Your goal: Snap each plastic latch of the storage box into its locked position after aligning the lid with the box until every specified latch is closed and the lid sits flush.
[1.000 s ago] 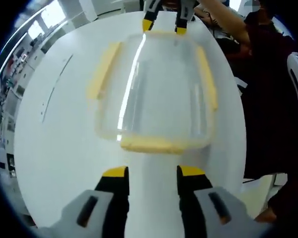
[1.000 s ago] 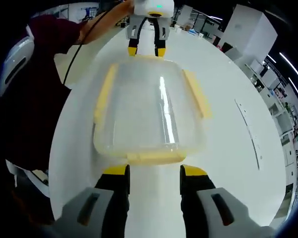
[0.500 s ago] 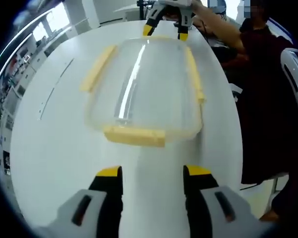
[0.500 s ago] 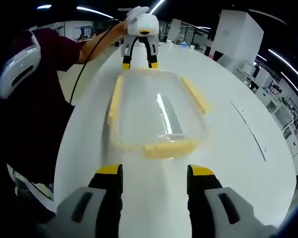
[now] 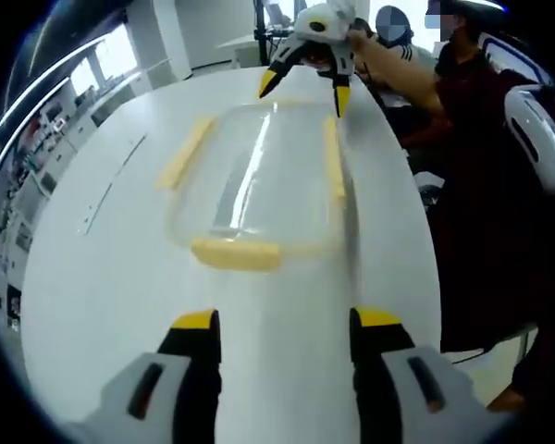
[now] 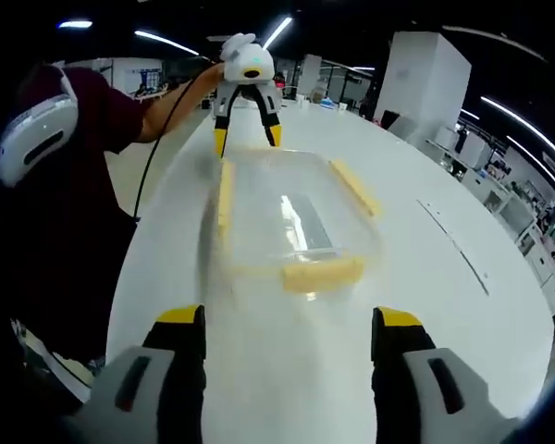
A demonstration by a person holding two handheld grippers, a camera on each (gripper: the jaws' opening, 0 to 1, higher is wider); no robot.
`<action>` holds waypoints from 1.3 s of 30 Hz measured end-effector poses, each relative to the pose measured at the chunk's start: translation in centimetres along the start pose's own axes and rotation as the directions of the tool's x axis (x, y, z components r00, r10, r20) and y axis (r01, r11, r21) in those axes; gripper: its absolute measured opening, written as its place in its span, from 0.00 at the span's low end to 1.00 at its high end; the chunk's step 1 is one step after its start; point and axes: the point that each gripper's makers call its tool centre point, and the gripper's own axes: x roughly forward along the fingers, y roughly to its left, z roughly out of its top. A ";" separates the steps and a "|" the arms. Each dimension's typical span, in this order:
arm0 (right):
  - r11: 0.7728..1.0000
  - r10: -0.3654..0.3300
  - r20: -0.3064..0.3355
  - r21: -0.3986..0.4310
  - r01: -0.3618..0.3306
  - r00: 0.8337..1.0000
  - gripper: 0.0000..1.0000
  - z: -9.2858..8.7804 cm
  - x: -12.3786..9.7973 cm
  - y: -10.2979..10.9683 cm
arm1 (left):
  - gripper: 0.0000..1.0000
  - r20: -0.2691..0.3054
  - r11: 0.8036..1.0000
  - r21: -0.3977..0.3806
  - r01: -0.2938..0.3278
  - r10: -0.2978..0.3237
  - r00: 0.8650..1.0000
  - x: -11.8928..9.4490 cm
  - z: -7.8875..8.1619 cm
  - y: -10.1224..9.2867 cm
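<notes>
A clear plastic storage box with a clear lid lies on the white table. Yellow latches line its sides: a near one in the left gripper view, a near one in the right gripper view, and long side ones. My left gripper is open, held back from the box's near end. My right gripper is open at the opposite end, also apart from the box. Each gripper appears across the box in the other's view: the right gripper and the left gripper.
A person in a dark red top stands at the table's side, arms stretched to both grippers. A white device sits on the sleeve. Desks and ceiling lights fill the room behind. Bare table surface surrounds the box.
Both grippers have pulled back and lifted away from the box ends, so the box looks smaller and farther. Their jaws have spread a little wider.
</notes>
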 end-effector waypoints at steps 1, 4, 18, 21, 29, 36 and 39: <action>1.000 -0.005 0.018 -0.002 0.005 1.000 0.78 0.2 -0.1 0.1 | 0.56 0.004 1.000 -0.005 0.009 -0.009 1.000 -0.2 0.0 -0.3; 1.000 -0.014 0.049 -0.009 0.015 0.999 0.81 0.6 -0.5 0.3 | 0.54 0.026 1.000 0.004 0.020 -0.020 0.999 -0.8 0.3 -0.8; 0.997 -0.081 0.323 0.015 0.080 0.943 0.95 3.7 -3.9 0.6 | 0.61 0.312 1.000 -0.009 0.027 -0.023 0.950 -4.5 4.0 -1.1; 0.998 -0.069 0.365 0.022 0.066 0.929 0.93 4.3 -4.3 1.1 | 0.64 0.329 0.999 -0.034 0.024 -0.011 0.944 -4.3 4.1 -0.9; 0.995 -0.097 0.432 0.040 0.089 0.896 1.00 5.2 -4.9 1.6 | 0.69 0.436 0.999 -0.038 -0.023 0.037 0.899 -4.8 5.1 -0.5; 0.987 -0.159 0.493 0.061 0.149 0.855 1.00 5.8 -5.6 1.4 | 0.77 0.586 0.993 -0.066 -0.096 0.116 0.802 -6.0 7.1 0.3; 0.981 -0.195 0.506 0.078 0.180 0.841 1.00 5.5 -5.8 1.0 | 0.82 0.616 0.990 -0.090 -0.112 0.144 0.775 -6.1 7.2 0.6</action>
